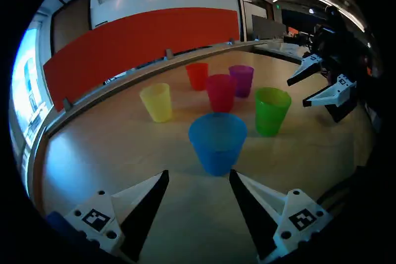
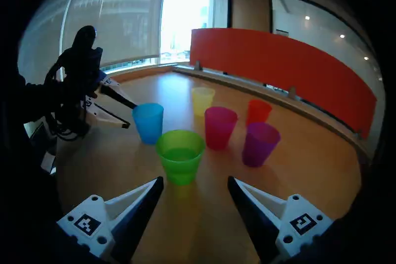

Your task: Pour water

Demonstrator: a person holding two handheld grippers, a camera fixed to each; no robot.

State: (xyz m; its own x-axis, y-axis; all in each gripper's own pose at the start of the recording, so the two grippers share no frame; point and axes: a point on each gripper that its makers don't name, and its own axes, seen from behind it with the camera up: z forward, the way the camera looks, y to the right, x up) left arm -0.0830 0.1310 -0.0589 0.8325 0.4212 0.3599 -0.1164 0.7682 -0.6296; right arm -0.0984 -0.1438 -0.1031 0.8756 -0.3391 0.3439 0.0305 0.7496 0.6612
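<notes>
Six plastic cups stand upright on the wooden table (image 1: 123, 145). The blue cup (image 1: 218, 142) (image 2: 148, 122) stands just ahead of my left gripper (image 1: 198, 177), which is open and empty. In the right gripper view the green cup (image 2: 180, 156), holding some liquid, stands just beyond my right gripper (image 2: 195, 181), also open and empty. Behind them are the pink cup (image 1: 221, 92) (image 2: 220, 127), purple cup (image 1: 241, 80) (image 2: 260, 143), orange cup (image 1: 197, 76) (image 2: 258, 112) and yellow cup (image 1: 157, 101) (image 2: 203, 100). The green cup (image 1: 271, 110) sits right of the blue one in the left gripper view. Each view shows the other gripper farther off, the right gripper (image 1: 306, 93) and the left gripper (image 2: 132, 117).
A red divider panel (image 1: 143, 41) (image 2: 282, 68) runs along the table's far edge. Bright windows (image 2: 183, 14) lie beyond the table. A hand and dark sleeve (image 2: 74, 80) hold the left gripper at the table's side. Bare tabletop (image 2: 317, 165) lies around the cups.
</notes>
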